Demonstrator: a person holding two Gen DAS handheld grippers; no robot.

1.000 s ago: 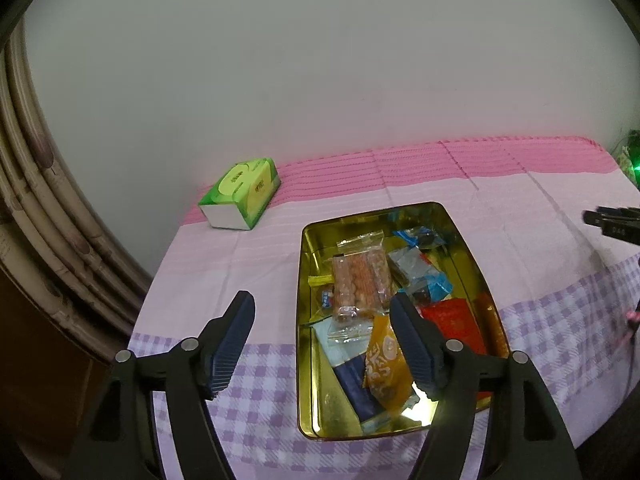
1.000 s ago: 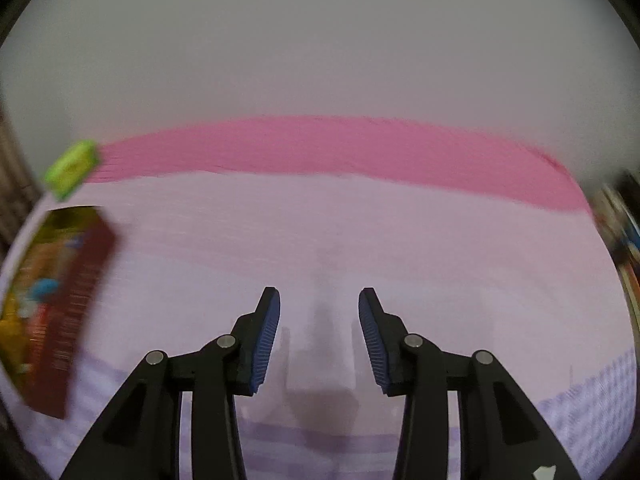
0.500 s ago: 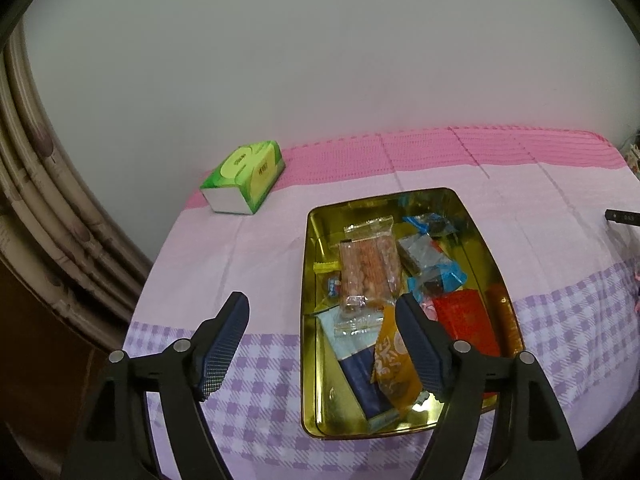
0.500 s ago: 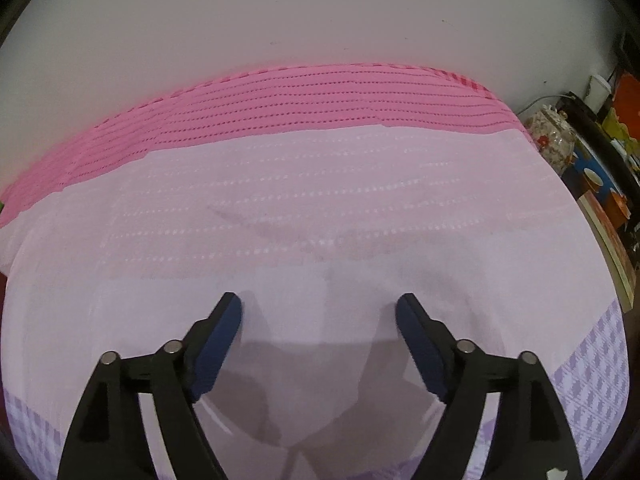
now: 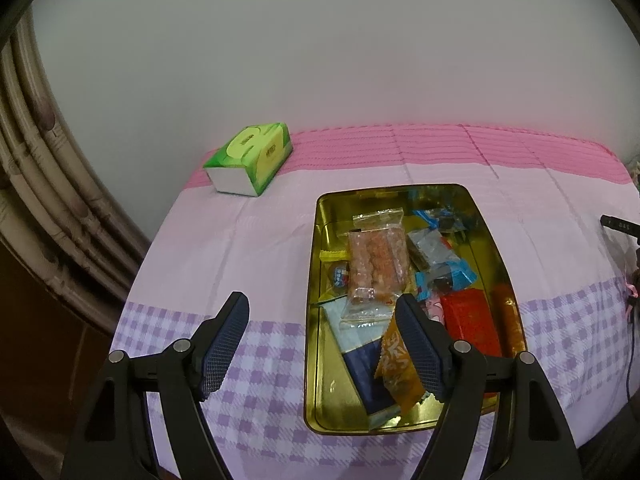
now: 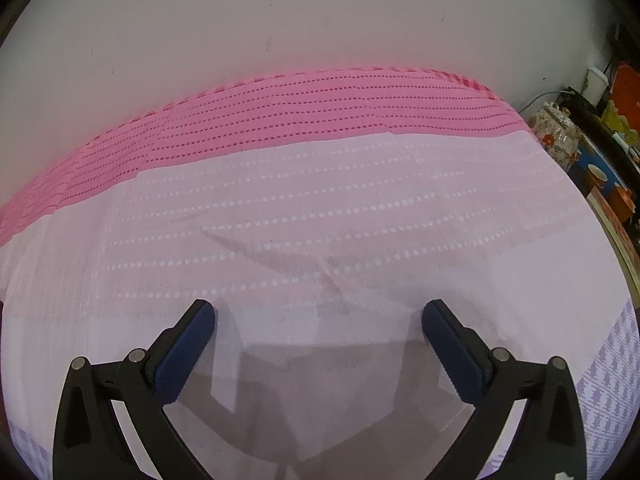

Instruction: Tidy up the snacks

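A gold metal tin (image 5: 313, 320) lies on the pink and purple-checked tablecloth (image 5: 240, 248), holding several snack packets. Among them are a clear packet of orange-pink pieces (image 5: 376, 264), an orange packet (image 5: 396, 364), a red packet (image 5: 468, 320) and blue wrappers (image 5: 440, 252). My left gripper (image 5: 320, 304) hovers open over the tin's near left rim, with nothing between its fingers. My right gripper (image 6: 318, 308) hangs over bare pale cloth (image 6: 320, 208); its jaws are opening wide and nothing is between them. The right wrist view shows no snack and no tin.
A green tissue box (image 5: 252, 156) sits at the table's far left corner against the white wall. Ribbed beige pipes (image 5: 36, 184) stand left of the table. Past the right table edge is a cluttered shelf with a floral pot (image 6: 558, 134) and cups.
The right gripper's jaws spread from narrow to wide while it swung right; the tin and tissue box left its view. The left gripper's view shifted only slightly.
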